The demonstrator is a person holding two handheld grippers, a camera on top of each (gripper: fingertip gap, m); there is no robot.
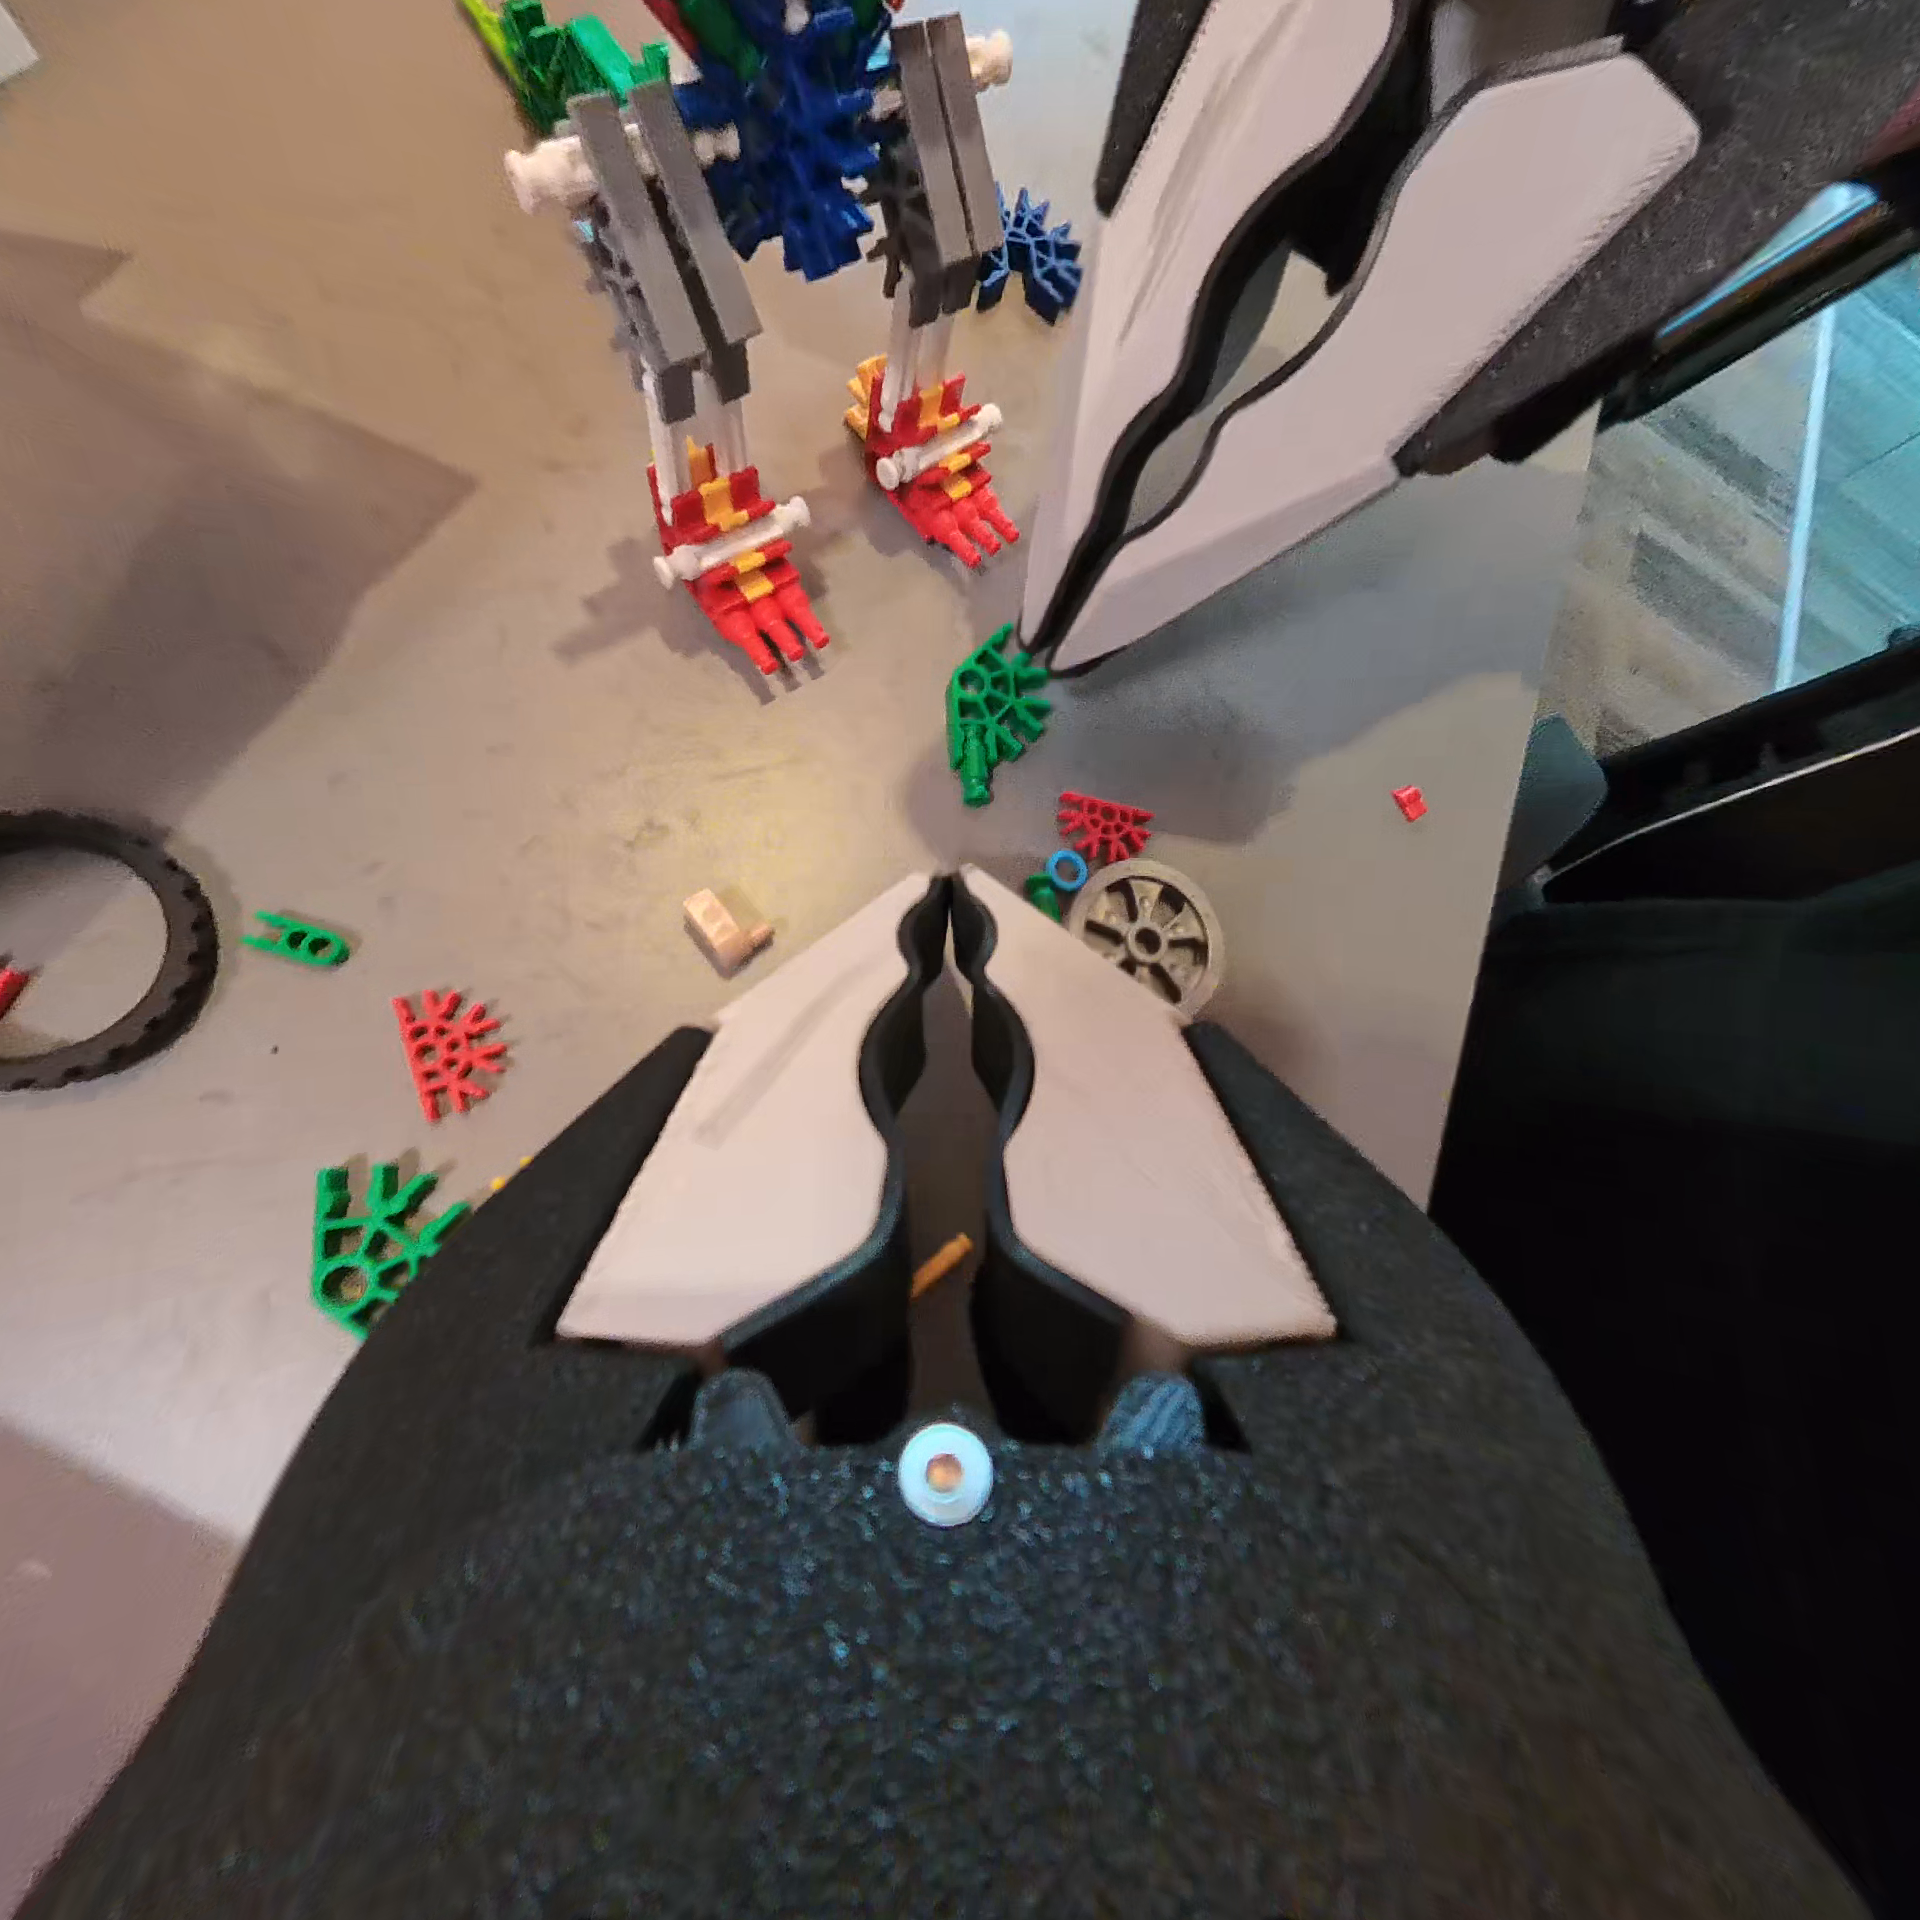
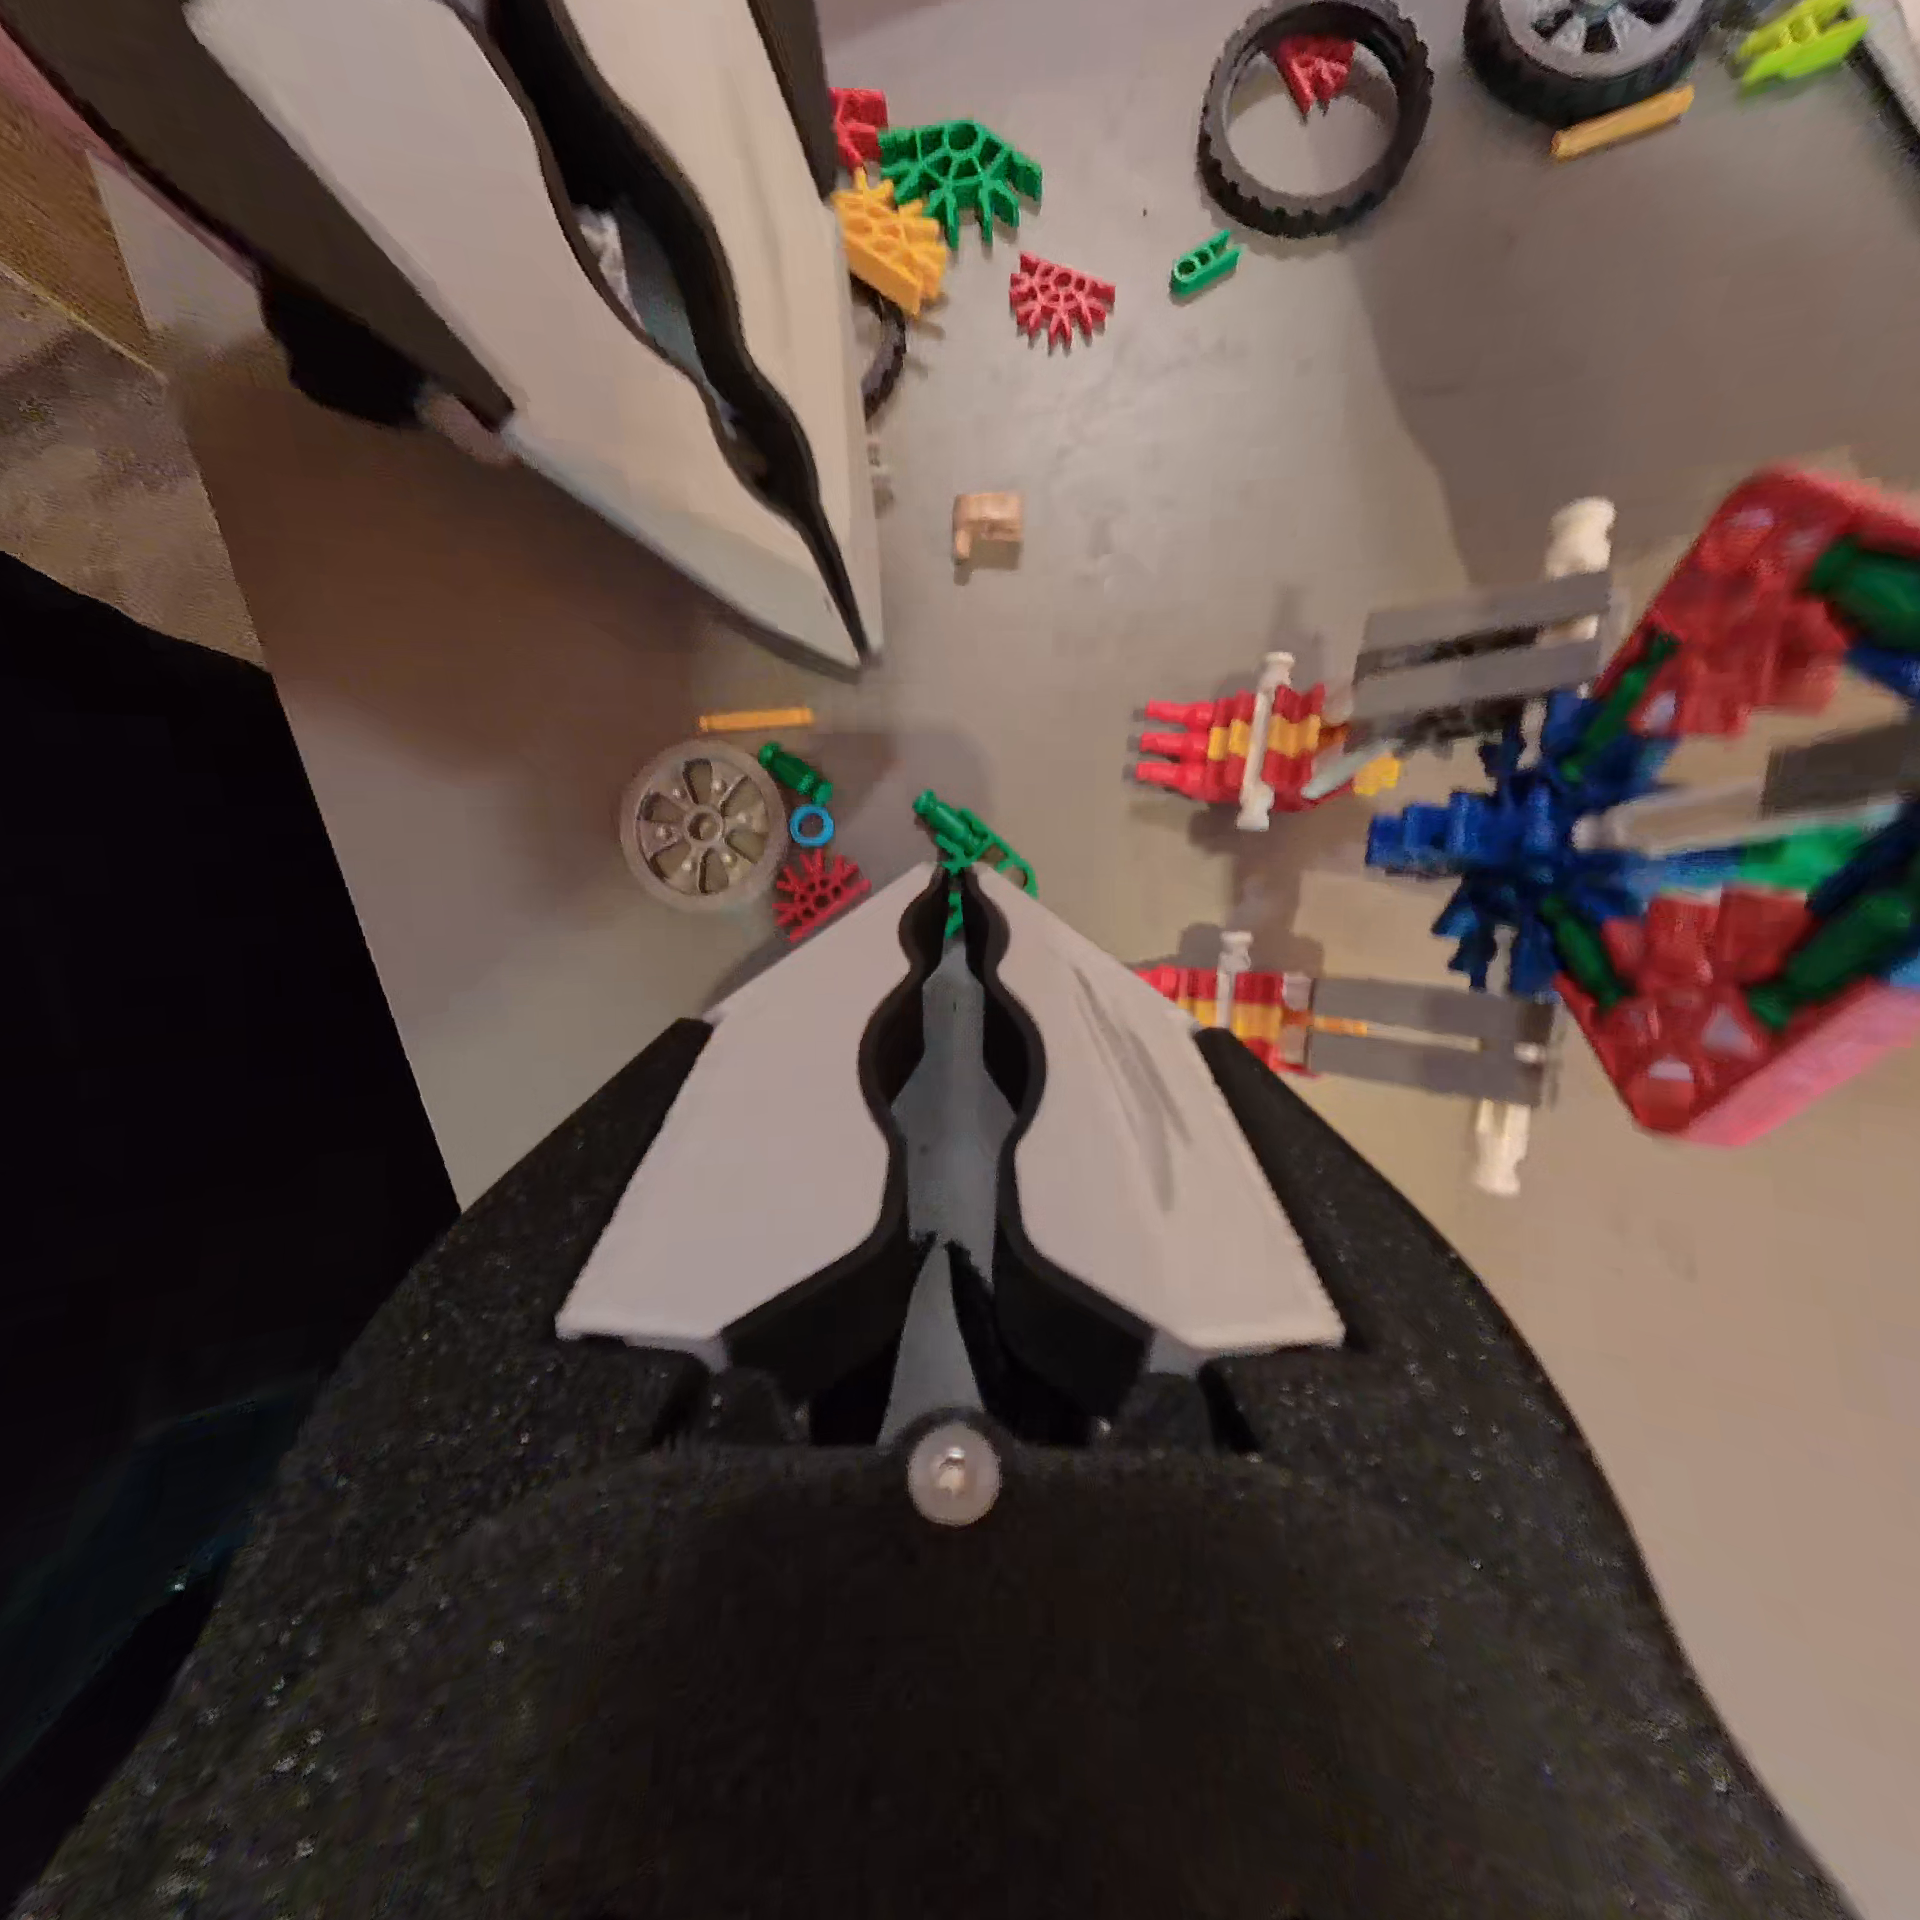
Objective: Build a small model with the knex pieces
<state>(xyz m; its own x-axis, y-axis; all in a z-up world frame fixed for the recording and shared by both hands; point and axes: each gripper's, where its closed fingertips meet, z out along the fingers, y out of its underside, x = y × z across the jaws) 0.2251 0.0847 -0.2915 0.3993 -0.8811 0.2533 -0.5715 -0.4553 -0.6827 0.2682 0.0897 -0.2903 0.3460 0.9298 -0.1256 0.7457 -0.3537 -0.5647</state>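
- Grey table (image 1: 312,644) with lots of little plastic building toy bits lying all over it.
- Right gripper (image 2: 951,878) has its jaws pressed on a green fan-shaped piece (image 1: 992,701) with a short green rod stuck in it. The piece is held by its edge, right at the tips.
- Left gripper (image 1: 951,883) has its jaws pressed together with nothing between them. It hangs over the table, just beside the green piece but not touching it.
- Near the left gripper's tips lie a grey wheel hub (image 1: 1143,940), a small blue ring (image 1: 1065,868) and a red snowflake piece (image 1: 1103,826).
- A tan block (image 1: 727,928) lies a little to the other side.
- A toy figure (image 1: 790,312) with grey legs and red feet stands farther back.
- A black tyre (image 1: 114,951) lies well apart, by a red snowflake piece (image 1: 449,1051).
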